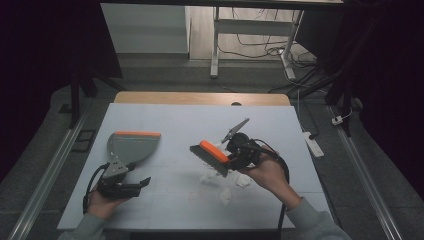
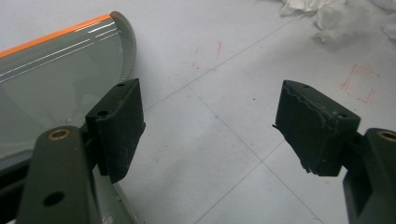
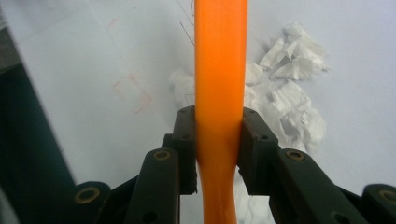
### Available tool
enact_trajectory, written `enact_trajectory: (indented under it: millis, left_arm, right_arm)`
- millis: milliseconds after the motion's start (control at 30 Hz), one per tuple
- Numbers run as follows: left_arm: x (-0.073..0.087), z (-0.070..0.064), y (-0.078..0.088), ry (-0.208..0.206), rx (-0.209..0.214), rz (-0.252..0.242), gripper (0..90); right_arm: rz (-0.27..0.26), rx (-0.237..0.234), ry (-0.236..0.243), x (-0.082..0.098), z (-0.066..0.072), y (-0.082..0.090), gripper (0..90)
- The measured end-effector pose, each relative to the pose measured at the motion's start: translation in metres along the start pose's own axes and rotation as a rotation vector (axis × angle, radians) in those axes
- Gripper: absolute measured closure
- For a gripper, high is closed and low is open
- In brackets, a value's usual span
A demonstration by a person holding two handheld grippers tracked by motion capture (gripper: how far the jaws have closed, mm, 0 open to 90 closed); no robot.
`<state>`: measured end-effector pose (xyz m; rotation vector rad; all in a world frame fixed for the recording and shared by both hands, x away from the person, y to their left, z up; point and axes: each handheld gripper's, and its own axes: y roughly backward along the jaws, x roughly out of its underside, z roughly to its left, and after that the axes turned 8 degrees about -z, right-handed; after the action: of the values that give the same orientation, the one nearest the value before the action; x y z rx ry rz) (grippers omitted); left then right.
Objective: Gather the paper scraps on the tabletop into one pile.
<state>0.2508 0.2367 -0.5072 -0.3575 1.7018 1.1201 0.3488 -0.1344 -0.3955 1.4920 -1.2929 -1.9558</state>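
A grey dustpan [image 1: 132, 145] with an orange front lip lies at the table's left; its curved side wall [image 2: 56, 79] shows in the left gripper view. My left gripper [image 1: 143, 183] rests low just in front of the pan, open [image 2: 210, 126], with bare table between the jaws. Its left jaw stands beside the pan's wall. My right gripper [image 1: 231, 152] is held above the table's middle, shut [image 3: 218, 140] on the orange handle [image 3: 219, 65] of a hand brush [image 1: 210, 156] with dark bristles. Crumpled white paper scraps [image 1: 225, 186] [image 3: 285, 93] [image 2: 322, 14] lie under and beside the brush.
The white table top [image 1: 175, 120] has a wooden strip [image 1: 200, 98] along its far edge. On the floor to the right lies a power strip [image 1: 313, 142] with cables. A desk frame [image 1: 216, 45] stands beyond the table. Faint red marks [image 2: 359, 84] are drawn on the table.
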Motion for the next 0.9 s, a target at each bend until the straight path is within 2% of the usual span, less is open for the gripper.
enact_trajectory:
  millis: [133, 233, 367, 467, 533, 600, 667, 733, 867, 900]
  left_arm:
    - [0.000, 0.000, 0.000, 0.000, 0.000, 0.000, 24.7]
    - [0.000, -0.001, 0.000, -0.001, 0.000, -0.001, 24.7]
    - [0.000, -0.001, -0.001, -0.002, 0.002, 0.004, 24.7]
    - [-0.001, -0.002, -0.002, -0.002, 0.002, 0.005, 24.7]
    - [-0.001, -0.002, -0.003, -0.003, 0.003, 0.007, 24.7]
    - [-0.001, -0.002, -0.003, -0.006, 0.004, 0.008, 24.7]
    - [-0.001, -0.002, -0.003, -0.005, 0.004, 0.008, 24.7]
    - [-0.001, -0.002, -0.003, -0.004, 0.004, 0.008, 24.7]
    - [0.000, -0.002, -0.003, -0.004, 0.005, 0.008, 24.7]
    - [0.000, -0.002, -0.003, -0.004, 0.005, 0.008, 24.7]
  right_arm:
    - [0.013, -0.006, 0.007, 0.011, 0.003, 0.010, 70.6]
    - [0.040, -0.076, 0.041, 0.024, 0.008, 0.008, 70.6]
    - [0.143, -0.141, 0.105, 0.039, 0.026, -0.007, 70.6]
    - [0.228, -0.165, 0.168, 0.043, 0.040, -0.021, 70.6]
    - [0.280, -0.158, 0.222, 0.043, 0.044, -0.030, 70.6]
    - [0.287, -0.145, 0.233, 0.036, 0.043, -0.035, 70.6]
    - [0.301, -0.115, 0.264, 0.029, 0.042, -0.040, 70.6]
    - [0.313, -0.110, 0.268, 0.021, 0.035, -0.047, 70.6]
    - [0.290, -0.058, 0.252, 0.008, 0.015, -0.054, 70.7]
    - [0.278, -0.030, 0.253, 0.006, 0.010, -0.054, 70.6]
